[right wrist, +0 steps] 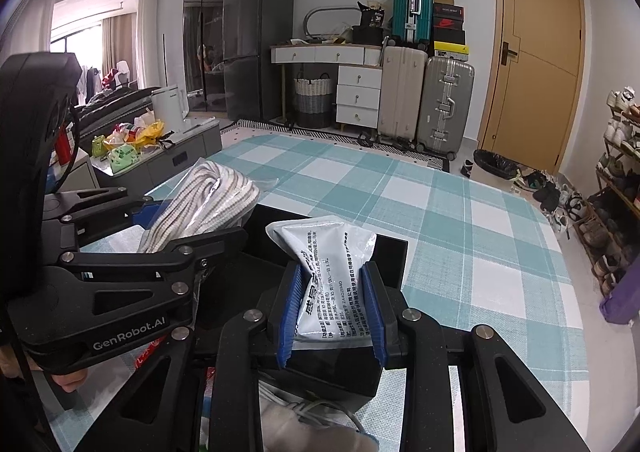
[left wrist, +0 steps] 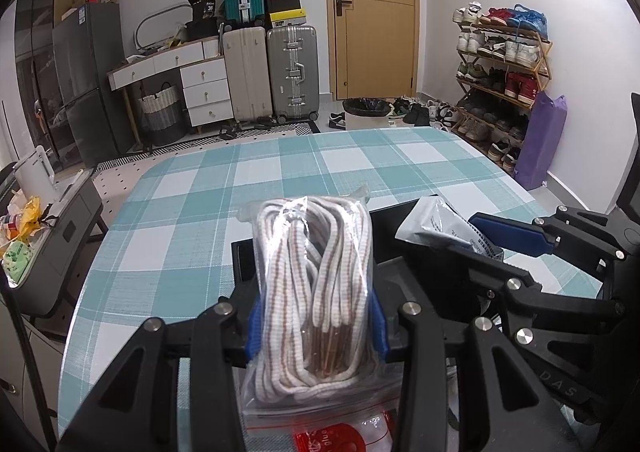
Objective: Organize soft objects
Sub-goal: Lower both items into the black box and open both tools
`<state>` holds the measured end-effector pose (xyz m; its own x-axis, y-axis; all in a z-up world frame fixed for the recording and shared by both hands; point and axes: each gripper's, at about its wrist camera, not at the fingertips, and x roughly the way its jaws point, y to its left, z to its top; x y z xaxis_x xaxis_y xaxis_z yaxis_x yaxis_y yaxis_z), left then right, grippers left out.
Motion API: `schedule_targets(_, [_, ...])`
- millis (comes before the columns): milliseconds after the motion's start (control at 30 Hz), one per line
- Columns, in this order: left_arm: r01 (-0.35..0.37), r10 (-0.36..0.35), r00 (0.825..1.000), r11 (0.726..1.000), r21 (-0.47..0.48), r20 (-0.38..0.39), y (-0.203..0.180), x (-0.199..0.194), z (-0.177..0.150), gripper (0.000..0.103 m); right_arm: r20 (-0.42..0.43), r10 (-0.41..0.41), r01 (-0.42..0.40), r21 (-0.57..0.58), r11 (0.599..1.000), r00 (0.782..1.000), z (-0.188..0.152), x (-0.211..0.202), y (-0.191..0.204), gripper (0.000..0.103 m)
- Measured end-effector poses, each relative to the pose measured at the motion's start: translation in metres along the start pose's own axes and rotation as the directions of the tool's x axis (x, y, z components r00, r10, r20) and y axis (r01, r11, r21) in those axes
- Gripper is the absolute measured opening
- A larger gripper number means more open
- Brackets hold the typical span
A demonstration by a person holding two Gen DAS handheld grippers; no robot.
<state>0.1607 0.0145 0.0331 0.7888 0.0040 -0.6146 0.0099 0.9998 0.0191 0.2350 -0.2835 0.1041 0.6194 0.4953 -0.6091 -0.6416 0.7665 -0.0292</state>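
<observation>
My left gripper [left wrist: 316, 328] is shut on a clear bag of white and brown striped cord [left wrist: 316, 284] and holds it over a black box [left wrist: 244, 260] on the checked table [left wrist: 240, 180]. The bag of cord also shows at the left of the right wrist view [right wrist: 204, 204]. My right gripper [right wrist: 332, 316] is shut on a grey printed pouch [right wrist: 328, 264] above the same black box [right wrist: 388, 252]. The pouch [left wrist: 436, 220] and the right gripper [left wrist: 508, 230] show at the right of the left wrist view. A red-labelled clear bag [left wrist: 332, 432] lies under the left gripper.
Beyond the table's far edge are suitcases [left wrist: 292, 72], a white drawer unit [left wrist: 200, 84], a door [left wrist: 372, 12], a shoe rack [left wrist: 500, 80] and a black bin [left wrist: 366, 108]. A grey side unit with clutter [left wrist: 44, 228] stands left of the table. A white cable [right wrist: 320, 412] lies under the right gripper.
</observation>
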Motion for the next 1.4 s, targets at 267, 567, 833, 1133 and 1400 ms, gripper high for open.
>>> schedule_targets(267, [0.005, -0.005, 1.0, 1.0, 0.001, 0.012, -0.001, -0.003, 0.0, 0.058, 0.024, -0.008, 0.008, 0.003, 1.0, 1.0, -0.001, -0.008, -0.001, 0.056])
schedule_targets(567, [-0.013, 0.013, 0.998, 1.0, -0.002, 0.06, 0.003, -0.026, -0.001, 0.089, 0.047, -0.041, 0.04, 0.034, 0.999, 0.998, -0.005, -0.033, -0.009, 0.091])
schedule_targets(833, [-0.038, 0.039, 0.995, 0.999, -0.012, 0.087, 0.01, -0.051, -0.008, 0.103, 0.066, -0.055, 0.054, 0.02, 0.998, 0.996, -0.005, -0.059, -0.002, 0.102])
schedule_targets(1133, [-0.058, 0.058, 0.993, 0.998, -0.005, 0.1, 0.011, -0.081, -0.026, 0.103, 0.072, -0.05, 0.05, -0.006, 0.999, 0.996, -0.013, -0.083, 0.019, 0.102])
schedule_targets(1400, [-0.075, 0.077, 0.993, 0.997, -0.017, 0.089, 0.016, -0.095, -0.047, 0.103, 0.059, -0.054, 0.054, 0.005, 0.999, 0.997, -0.029, -0.097, 0.028, 0.102])
